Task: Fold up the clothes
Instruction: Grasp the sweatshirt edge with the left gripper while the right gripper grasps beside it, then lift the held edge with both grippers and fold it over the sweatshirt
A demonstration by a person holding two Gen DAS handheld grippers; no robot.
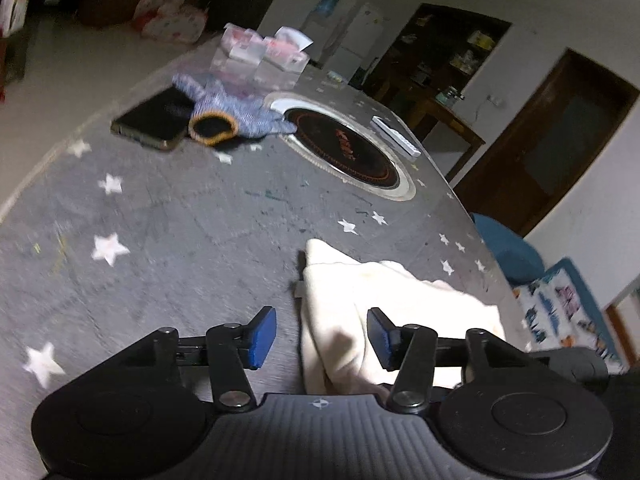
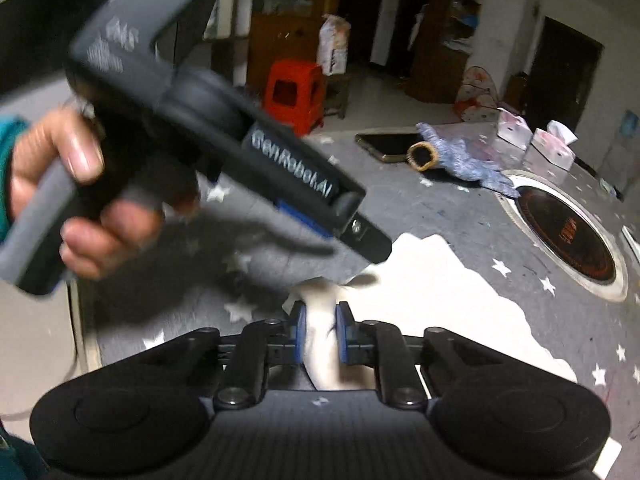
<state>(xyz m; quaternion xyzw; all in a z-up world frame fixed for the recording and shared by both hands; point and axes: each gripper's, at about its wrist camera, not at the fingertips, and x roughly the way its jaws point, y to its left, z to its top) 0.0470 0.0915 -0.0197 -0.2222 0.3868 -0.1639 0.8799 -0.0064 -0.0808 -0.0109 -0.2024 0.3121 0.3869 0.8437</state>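
A: Where does the cream garment point(image 2: 432, 280) lie?

B: It is spread on the grey star-patterned tabletop point(image 1: 160, 240), in the lower middle and right of the right wrist view. A bunched fold of it runs up between the pads of the right hand-held gripper point(image 2: 321, 334), whose jaws stand nearly closed and pinch that fold.

A: And the left hand-held gripper point(image 1: 322, 338)?

B: In its own view the jaws stand about half open, with the edge of the cloth lying between the blue pads but neither pad pressing on it. So it holds nothing. In the right wrist view it sits in the upper left of the frame, carried by the person's hand point(image 2: 60, 192), its tip just above the garment's far edge; that part is blurred, so contact there is hard to judge.

A: Which step is this?

B: Likely the gathering of an edge for a fold: one side is gripped, the other is not yet taken.

A: What does the next move call for?

B: Probably the left jaws need to close on the cloth edge beneath them, taking the same layers as the right. Then both can lift and carry the edge across evenly. The knitted glove point(image 1: 228, 108), phone point(image 1: 156, 120) and round inset hob point(image 1: 344, 148) sit well apart, toward the top of the left wrist frame.
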